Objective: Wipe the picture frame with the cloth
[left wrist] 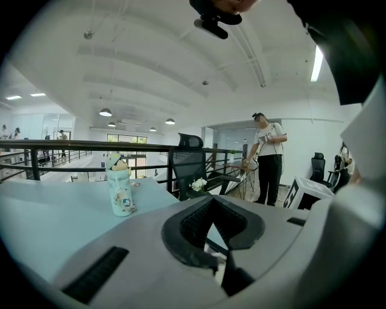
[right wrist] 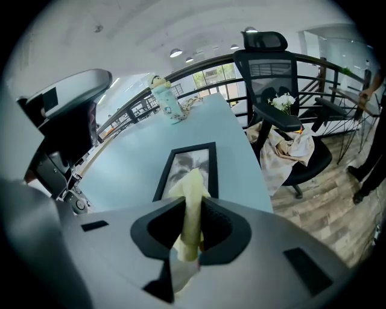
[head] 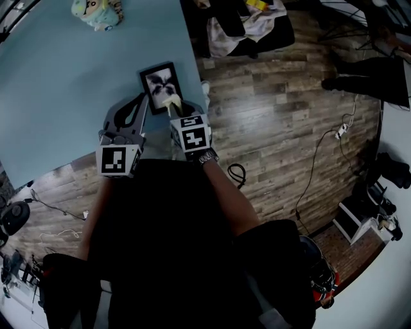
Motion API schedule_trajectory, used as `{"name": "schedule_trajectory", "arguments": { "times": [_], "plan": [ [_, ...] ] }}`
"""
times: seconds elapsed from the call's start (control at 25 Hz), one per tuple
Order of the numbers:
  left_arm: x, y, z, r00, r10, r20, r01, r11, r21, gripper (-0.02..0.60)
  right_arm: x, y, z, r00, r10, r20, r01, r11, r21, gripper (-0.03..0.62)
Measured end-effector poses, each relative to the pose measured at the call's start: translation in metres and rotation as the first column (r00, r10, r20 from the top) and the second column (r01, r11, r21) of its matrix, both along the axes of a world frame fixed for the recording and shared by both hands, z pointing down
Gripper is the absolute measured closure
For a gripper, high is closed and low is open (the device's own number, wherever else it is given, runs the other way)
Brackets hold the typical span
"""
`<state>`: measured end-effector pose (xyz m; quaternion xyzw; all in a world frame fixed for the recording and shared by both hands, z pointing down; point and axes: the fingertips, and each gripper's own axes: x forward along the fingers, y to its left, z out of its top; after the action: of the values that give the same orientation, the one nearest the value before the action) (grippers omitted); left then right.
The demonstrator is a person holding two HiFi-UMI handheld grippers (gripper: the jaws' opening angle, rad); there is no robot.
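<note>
A black picture frame [head: 160, 87] with a grey print lies flat near the right edge of the light blue table [head: 64, 83]. My right gripper [head: 173, 110] is shut on a pale yellow cloth [head: 170, 104], whose tip hangs over the frame's near end. In the right gripper view the cloth [right wrist: 192, 196] stands up between the jaws of the right gripper [right wrist: 192, 208], just short of the frame [right wrist: 192, 163]. My left gripper [head: 142, 98] hovers left of the frame, its fingertips together and holding nothing. In its own view the left gripper [left wrist: 212, 204] points out over the table.
A pale green decorated cup [head: 96, 13] stands at the table's far side, also seen as the cup [left wrist: 120, 192]. An office chair [right wrist: 283, 121] draped with clothes sits beyond the table's right edge. A person [left wrist: 268, 157] stands further off. Cables [head: 318, 160] run across the wooden floor.
</note>
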<state>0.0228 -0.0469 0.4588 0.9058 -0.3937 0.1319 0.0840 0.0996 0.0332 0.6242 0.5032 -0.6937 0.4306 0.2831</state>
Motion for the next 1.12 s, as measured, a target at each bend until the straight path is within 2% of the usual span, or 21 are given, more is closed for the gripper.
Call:
{"name": "schedule_trajectory", "arguments": {
  "times": [0.48, 0.68, 1.12],
  "plan": [
    [0.008, -0.008, 0.000, 1.000, -0.006, -0.003, 0.006, 1.000, 0.003, 0.584, 0.021, -0.006, 0.002, 1.000, 0.029, -0.013, -0.029, 1.000, -0.008, 0.536],
    [0.010, -0.013, -0.006, 0.999, -0.037, -0.026, 0.037, 0.999, -0.008, 0.584, 0.025, -0.014, 0.002, 1.000, 0.018, -0.012, -0.018, 1.000, -0.009, 0.536],
    [0.000, -0.027, -0.005, 0.993, -0.114, -0.017, 0.113, 0.993, -0.039, 0.584, 0.026, -0.039, 0.002, 0.999, -0.027, -0.016, 0.027, 1.000, -0.003, 0.536]
  ]
}}
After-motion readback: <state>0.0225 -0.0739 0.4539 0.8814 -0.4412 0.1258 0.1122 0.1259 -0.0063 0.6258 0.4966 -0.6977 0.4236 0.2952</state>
